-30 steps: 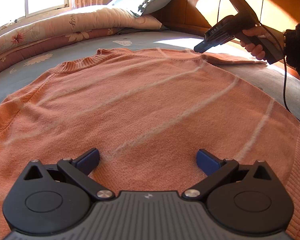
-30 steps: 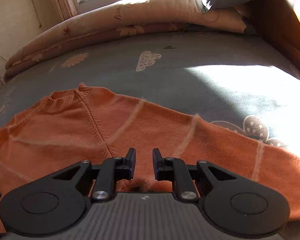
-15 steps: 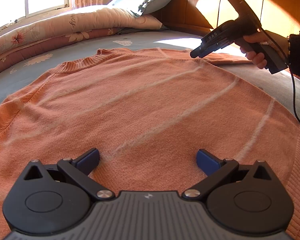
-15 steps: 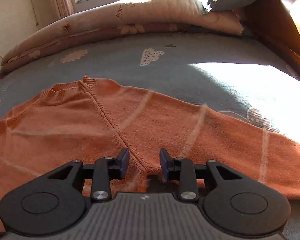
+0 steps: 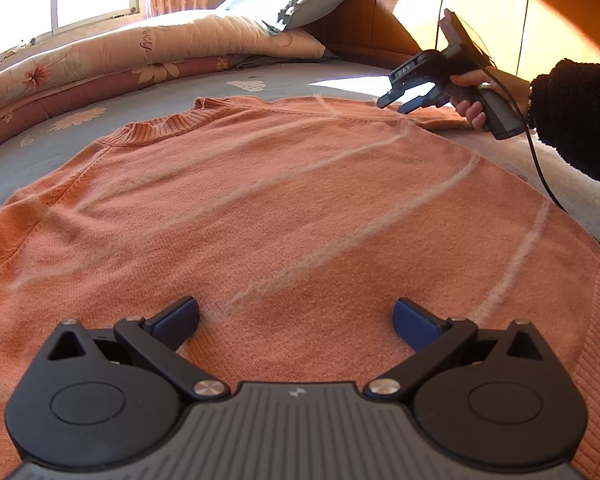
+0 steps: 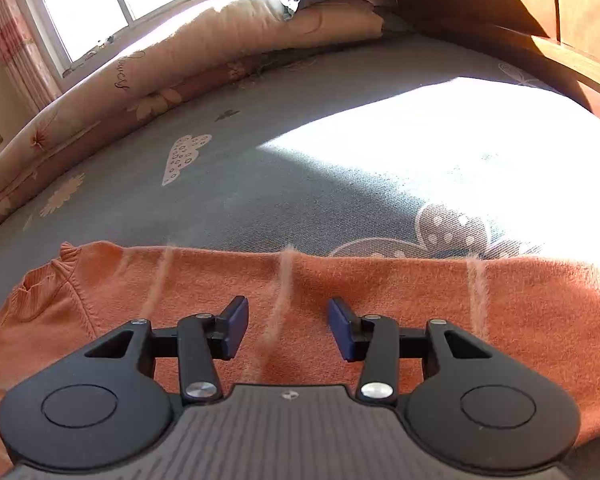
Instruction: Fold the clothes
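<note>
Your orange sweater (image 5: 284, 208) lies spread flat on the bed (image 6: 300, 152), collar toward 11 o'clock in the left wrist view, one sleeve (image 6: 420, 300) stretched out toward 2 o'clock. Your left gripper (image 5: 296, 318) hangs over the hem end with its jaws wide and nothing between them. Your right gripper (image 6: 288, 326) sits low over the sleeve, jaws partly apart and empty. If you pinch here, the risk is catching only the top knit layer, so the sleeve would drag and bunch. The cable (image 5: 548, 188) trailing from your right hand (image 5: 476, 96) could snag the fabric edge.
</note>
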`<state>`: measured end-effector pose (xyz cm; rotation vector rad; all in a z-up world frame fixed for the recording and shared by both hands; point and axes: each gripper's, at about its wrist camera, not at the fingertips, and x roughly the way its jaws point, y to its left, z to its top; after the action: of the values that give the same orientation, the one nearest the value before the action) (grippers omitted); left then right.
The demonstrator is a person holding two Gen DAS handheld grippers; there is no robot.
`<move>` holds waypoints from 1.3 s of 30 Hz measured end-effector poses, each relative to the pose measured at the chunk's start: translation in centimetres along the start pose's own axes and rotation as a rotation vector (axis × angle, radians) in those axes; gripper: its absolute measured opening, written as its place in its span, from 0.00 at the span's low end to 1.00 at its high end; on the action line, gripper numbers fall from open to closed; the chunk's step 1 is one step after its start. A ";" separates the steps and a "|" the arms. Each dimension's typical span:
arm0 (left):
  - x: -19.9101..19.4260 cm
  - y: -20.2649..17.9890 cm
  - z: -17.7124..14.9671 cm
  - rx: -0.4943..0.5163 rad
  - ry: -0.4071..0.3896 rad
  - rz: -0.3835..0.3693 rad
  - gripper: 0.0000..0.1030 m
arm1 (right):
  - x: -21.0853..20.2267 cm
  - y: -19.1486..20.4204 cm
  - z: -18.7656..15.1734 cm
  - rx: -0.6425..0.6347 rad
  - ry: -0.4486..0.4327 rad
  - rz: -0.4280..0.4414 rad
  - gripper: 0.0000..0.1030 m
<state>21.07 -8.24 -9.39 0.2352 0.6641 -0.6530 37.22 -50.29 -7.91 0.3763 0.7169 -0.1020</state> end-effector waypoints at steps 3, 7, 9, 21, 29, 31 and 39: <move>0.0 0.1 0.0 -0.003 -0.001 -0.003 1.00 | 1.9 -0.9 0.7 0.013 -0.025 -0.049 0.47; 0.0 0.0 0.0 0.000 -0.001 -0.001 1.00 | -0.1 -2.0 0.8 0.087 -0.048 -0.069 0.53; 0.0 0.0 0.0 0.001 0.000 0.000 1.00 | -1.6 -3.6 0.1 0.124 -0.058 -0.079 0.57; 0.0 -0.1 0.0 0.002 0.000 0.002 1.00 | -11.0 -13.4 -3.4 0.337 -0.120 -0.156 0.59; 0.0 0.0 0.0 0.001 -0.001 0.002 1.00 | -10.7 -10.6 -2.1 0.235 -0.112 -0.072 0.64; 0.0 0.0 0.0 0.000 -0.001 0.002 1.00 | -8.9 -7.1 -2.5 0.126 -0.092 -0.073 0.64; 0.1 0.0 0.0 0.001 -0.001 0.002 1.00 | -4.0 -3.3 -2.4 -0.117 -0.031 -0.157 0.65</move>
<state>21.14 -8.27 -9.43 0.2357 0.6623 -0.6516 32.03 -52.67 -7.93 0.2057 0.7174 -0.2133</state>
